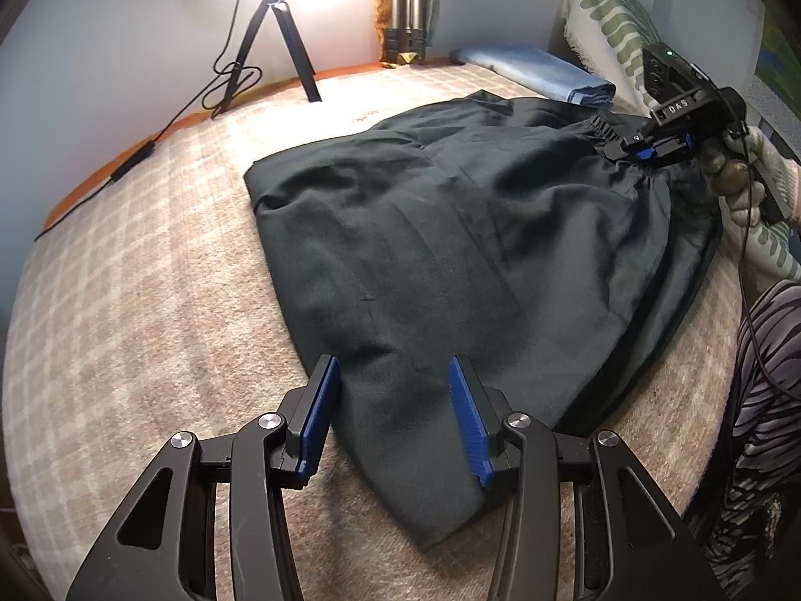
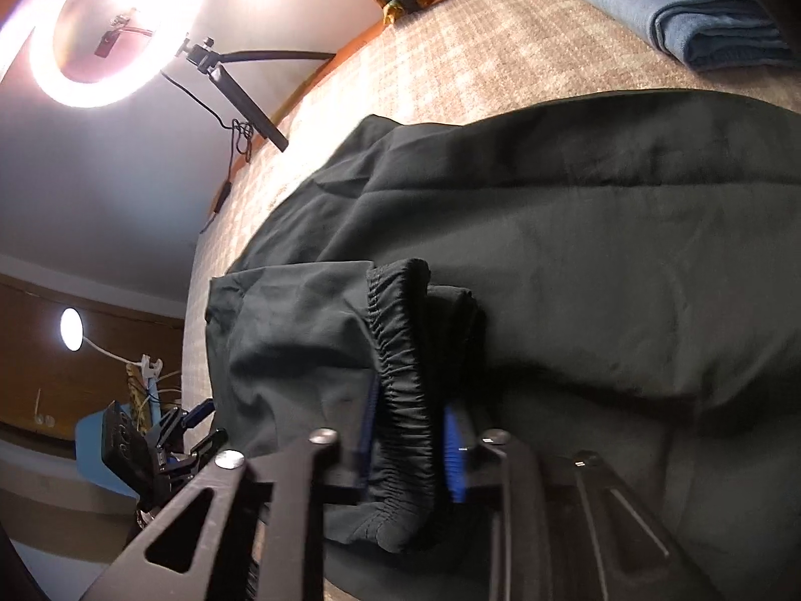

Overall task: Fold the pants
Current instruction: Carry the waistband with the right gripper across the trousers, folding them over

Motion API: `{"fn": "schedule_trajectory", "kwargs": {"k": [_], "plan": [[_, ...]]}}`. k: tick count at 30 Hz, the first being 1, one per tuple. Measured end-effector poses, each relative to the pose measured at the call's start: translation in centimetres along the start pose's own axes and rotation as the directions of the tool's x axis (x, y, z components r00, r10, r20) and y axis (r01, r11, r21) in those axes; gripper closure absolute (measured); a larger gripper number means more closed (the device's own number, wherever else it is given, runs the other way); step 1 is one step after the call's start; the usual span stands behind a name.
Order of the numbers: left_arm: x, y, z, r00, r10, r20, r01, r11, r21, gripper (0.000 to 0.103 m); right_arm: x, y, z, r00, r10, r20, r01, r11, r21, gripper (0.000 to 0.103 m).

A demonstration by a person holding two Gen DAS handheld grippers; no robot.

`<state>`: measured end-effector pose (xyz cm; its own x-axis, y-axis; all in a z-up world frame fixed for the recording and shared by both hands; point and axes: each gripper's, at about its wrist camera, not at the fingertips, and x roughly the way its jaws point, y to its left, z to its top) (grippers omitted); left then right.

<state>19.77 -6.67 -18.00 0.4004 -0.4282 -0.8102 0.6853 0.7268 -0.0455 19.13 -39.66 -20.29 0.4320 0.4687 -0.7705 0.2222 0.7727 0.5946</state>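
Black pants (image 1: 450, 230) lie spread on the beige checked bedcover (image 1: 125, 300), waistband at the right and a leg end pointing toward the near edge. My left gripper (image 1: 390, 365) stands open astride that leg end, and its blue pads (image 1: 320, 400) stay clear of the cloth. My right gripper (image 2: 408, 400) is shut on the gathered elastic waistband (image 2: 400, 330), which is pinched between its blue pads. In the left wrist view the right gripper (image 1: 638, 147) sits at the pants' right edge, held by a gloved hand (image 1: 746, 190).
Folded blue jeans (image 1: 540, 72) lie at the back of the bed beside a green-striped cloth (image 1: 611, 15). A small tripod (image 1: 285, 25) with a trailing cable stands at the back left under a ring light (image 2: 115, 30). A person's patterned leg (image 1: 771, 375) is at the right edge.
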Motion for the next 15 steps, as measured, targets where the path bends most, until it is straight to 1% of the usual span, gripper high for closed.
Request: {"fn": "schedule_trajectory", "kwargs": {"k": [7,11,15], "plan": [[-2.2,0.8,0.4,0.998,0.046,0.035,-0.045,0.999,-0.017,0.059,-3.0,3.1,-0.3,0.997,0.003,0.079,0.000,0.999,-0.038,0.090],[-3.5,1.2,0.8,0.996,0.063,0.062,-0.062,0.998,-0.024,0.059,-5.1,4.3,-0.4,0.994,-0.025,0.102,0.032,0.997,-0.064,0.090],[-4.1,1.1,1.1,0.995,0.066,0.077,-0.065,0.998,-0.022,0.059,-7.2,4.1,-0.5,0.990,-0.067,0.122,0.075,0.995,-0.066,0.090]]}}
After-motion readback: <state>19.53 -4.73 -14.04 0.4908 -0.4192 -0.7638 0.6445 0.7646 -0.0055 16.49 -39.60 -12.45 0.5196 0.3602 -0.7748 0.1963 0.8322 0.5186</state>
